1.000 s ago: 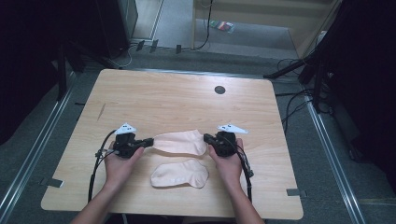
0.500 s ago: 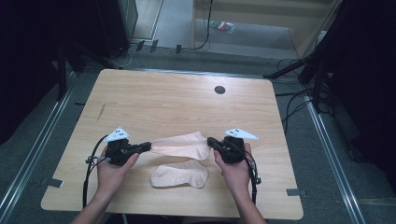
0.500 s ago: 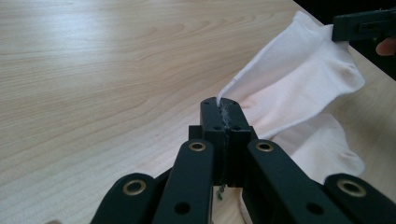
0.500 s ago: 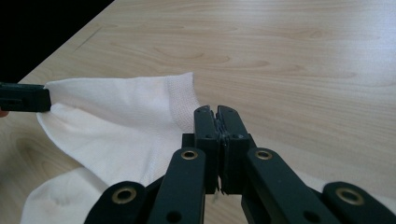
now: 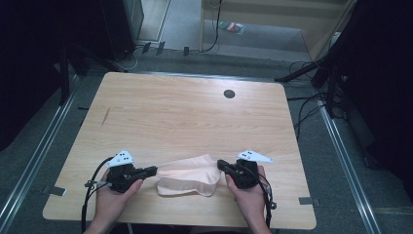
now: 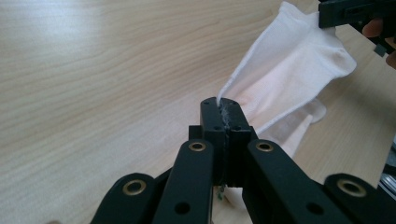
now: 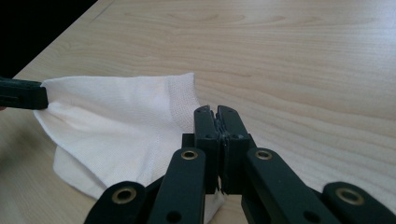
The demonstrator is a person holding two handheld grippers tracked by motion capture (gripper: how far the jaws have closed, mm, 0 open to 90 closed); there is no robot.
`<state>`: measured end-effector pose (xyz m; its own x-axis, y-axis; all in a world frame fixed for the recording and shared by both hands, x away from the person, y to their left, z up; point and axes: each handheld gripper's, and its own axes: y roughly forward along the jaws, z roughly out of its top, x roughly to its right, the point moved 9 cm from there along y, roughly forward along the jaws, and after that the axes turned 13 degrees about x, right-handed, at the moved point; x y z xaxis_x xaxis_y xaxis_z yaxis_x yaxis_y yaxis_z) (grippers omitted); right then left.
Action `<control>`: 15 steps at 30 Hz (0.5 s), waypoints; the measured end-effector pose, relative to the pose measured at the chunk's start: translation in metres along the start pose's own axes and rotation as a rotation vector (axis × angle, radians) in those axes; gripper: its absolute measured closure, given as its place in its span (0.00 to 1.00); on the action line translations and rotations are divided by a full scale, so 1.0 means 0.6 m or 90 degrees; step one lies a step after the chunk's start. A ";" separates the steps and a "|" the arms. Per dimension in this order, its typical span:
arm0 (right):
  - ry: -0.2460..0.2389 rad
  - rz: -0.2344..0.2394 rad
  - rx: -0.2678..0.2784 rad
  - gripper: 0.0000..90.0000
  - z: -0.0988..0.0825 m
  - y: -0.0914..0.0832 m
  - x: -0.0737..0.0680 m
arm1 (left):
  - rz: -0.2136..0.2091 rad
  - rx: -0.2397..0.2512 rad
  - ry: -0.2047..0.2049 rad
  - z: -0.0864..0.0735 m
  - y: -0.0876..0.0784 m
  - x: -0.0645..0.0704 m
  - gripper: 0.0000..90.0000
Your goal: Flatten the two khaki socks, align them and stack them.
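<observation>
A pale pink sock (image 5: pixel 187 171) is stretched between my two grippers near the table's front edge. My left gripper (image 5: pixel 155 170) is shut on its left end and my right gripper (image 5: pixel 220 164) is shut on its right end. In the left gripper view the jaws (image 6: pixel 225 105) pinch a corner of the sock (image 6: pixel 289 65), with the other gripper (image 6: pixel 350 11) at the top right. In the right gripper view the jaws (image 7: pixel 219 112) clamp the cuff of the sock (image 7: pixel 116 112). A second sock (image 7: pixel 74 172) lies on the wood directly beneath, its edge (image 5: pixel 182 190) peeking out.
The wooden table (image 5: pixel 195 112) has a round black cable hole (image 5: pixel 229 93) near its far edge. Cables (image 5: pixel 311 107) run over the floor on the right. Dark equipment (image 5: pixel 117 24) stands beyond the far left corner.
Both hands have pulled back toward the front edge, carrying the stretched sock with them. It now hangs over the second sock instead of lying behind it.
</observation>
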<state>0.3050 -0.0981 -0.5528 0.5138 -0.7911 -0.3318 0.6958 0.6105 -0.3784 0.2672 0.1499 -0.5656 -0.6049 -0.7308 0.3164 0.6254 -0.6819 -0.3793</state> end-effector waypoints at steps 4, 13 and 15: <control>-0.004 0.002 -0.009 0.98 -0.015 -0.003 -0.007 | 0.000 -0.012 -0.003 -0.016 -0.008 0.003 1.00; -0.022 -0.011 -0.029 0.98 -0.046 0.003 -0.008 | 0.007 -0.052 0.008 -0.048 -0.002 0.003 1.00; -0.019 -0.012 -0.028 0.98 -0.050 0.004 -0.005 | 0.012 -0.065 0.018 -0.054 0.003 0.001 1.00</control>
<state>0.2901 -0.0931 -0.5785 0.5161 -0.8031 -0.2978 0.6835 0.5957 -0.4218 0.2519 0.1494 -0.5942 -0.6081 -0.7413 0.2840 0.5839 -0.6601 -0.4725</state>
